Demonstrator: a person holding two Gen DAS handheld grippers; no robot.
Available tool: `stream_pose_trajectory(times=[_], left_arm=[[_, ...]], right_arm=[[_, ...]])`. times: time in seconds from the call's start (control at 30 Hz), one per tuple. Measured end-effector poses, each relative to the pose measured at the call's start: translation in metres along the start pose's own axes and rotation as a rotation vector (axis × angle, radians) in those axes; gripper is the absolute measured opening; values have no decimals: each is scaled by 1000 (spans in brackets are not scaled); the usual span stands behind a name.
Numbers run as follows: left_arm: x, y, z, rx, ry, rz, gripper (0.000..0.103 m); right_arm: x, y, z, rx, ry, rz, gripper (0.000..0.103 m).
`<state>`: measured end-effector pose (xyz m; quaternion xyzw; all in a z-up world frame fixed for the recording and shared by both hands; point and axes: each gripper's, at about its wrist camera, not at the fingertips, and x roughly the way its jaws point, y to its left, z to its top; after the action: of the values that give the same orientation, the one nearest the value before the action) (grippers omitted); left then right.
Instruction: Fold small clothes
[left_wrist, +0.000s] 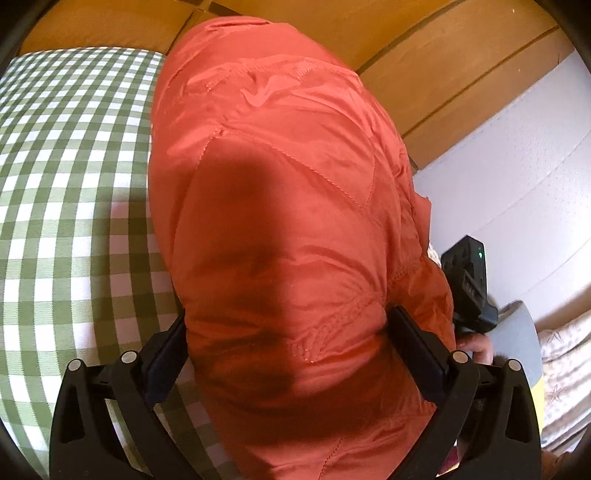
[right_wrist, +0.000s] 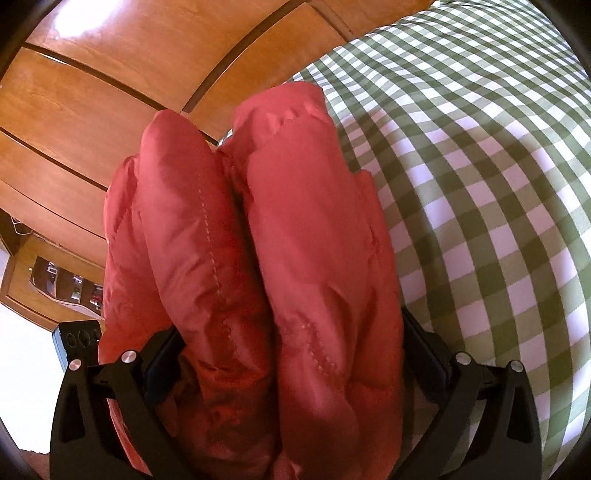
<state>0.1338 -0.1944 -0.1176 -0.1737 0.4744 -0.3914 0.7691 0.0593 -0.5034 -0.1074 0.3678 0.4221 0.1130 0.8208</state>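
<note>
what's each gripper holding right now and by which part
Both hold the red quilted puffy garment: the left gripper clamps a bunched stitched section, the right gripper two padded folds together. Which part cannot be told.

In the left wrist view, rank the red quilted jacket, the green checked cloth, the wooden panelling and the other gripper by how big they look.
1. red quilted jacket, though it is nearest the lens, clamped in the left gripper
2. green checked cloth
3. wooden panelling
4. right gripper, mostly hidden behind the jacket

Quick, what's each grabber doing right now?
Left gripper: shut on the red puffy jacket.
Right gripper: shut on the same jacket, bunched thick.
</note>
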Motion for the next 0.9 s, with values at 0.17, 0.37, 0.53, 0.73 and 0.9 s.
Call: stream_pose_trajectory(times=[0.17, 0.37, 0.53, 0.73, 0.9], left_arm=[[-7, 22, -3, -38, 37, -84, 100], [2, 12, -9, -44, 42, -97, 100], [-12, -4, -3, 35, 11, -47, 84], [-40, -10, 10, 153, -74, 36, 79], [-67, 0, 24, 211, -157, 114, 78]], right_arm=[[1, -1, -8, -20, 40, 42, 101], [9, 18, -19, -71, 31, 13, 98], [4, 42, -28, -122, -18, 3, 82], [17, 70, -35, -165, -65, 70, 71], [46, 90, -25, -190, -88, 144, 67]])
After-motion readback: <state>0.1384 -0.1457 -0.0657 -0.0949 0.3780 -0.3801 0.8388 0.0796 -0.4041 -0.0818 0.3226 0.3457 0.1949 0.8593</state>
